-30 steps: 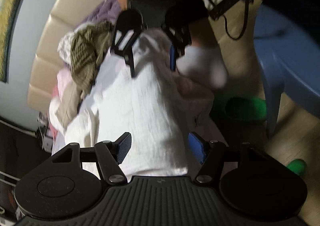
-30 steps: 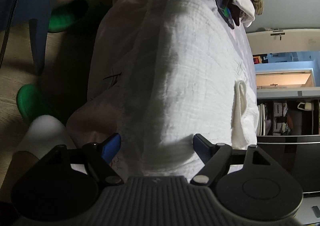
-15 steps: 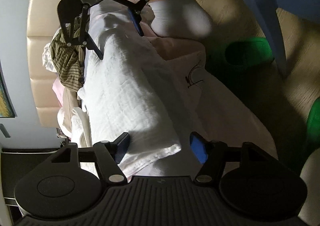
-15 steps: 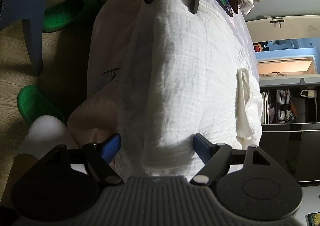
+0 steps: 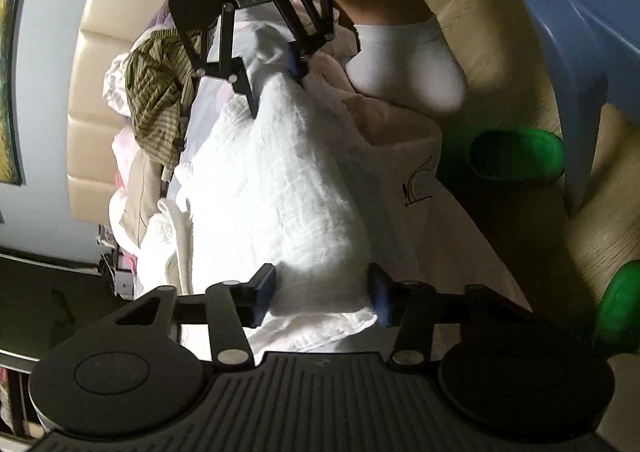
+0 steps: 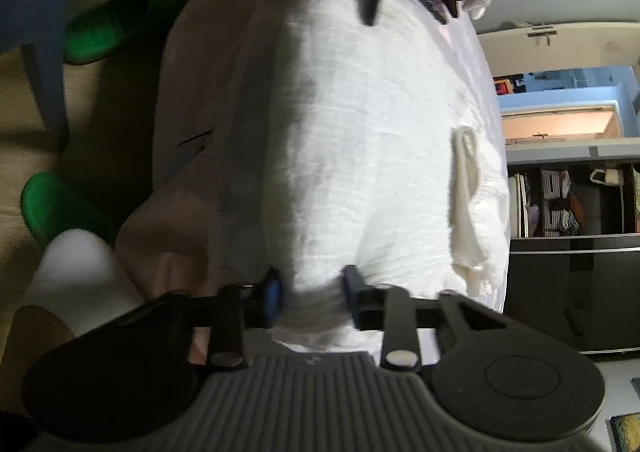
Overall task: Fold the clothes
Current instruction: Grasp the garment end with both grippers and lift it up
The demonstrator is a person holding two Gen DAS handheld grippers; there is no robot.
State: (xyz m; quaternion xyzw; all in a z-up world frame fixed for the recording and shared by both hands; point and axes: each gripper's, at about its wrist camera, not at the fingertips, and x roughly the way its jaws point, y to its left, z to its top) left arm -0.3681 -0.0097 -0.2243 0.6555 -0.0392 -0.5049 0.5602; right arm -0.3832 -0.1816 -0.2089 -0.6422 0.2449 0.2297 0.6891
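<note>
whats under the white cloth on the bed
A pale pink sheet shows past the white cloth on one side, and it carries a small dark mark. Anything directly beneath the cloth is covered.

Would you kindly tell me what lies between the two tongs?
The white garment stretches between the left tongs and right tongs, in both wrist views.

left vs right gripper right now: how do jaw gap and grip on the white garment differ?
1. Jaw gap: the left gripper stands wide; the right gripper is clearly narrower.
2. Grip: the white garment only lies between the left gripper's fingers, while the right gripper's fingers press in on a bunched end of it.
3. Sharpness: the left wrist view is crisp; the right wrist view is motion-blurred.

Shared: both have blue pads and sit at opposite ends of the same garment.
</note>
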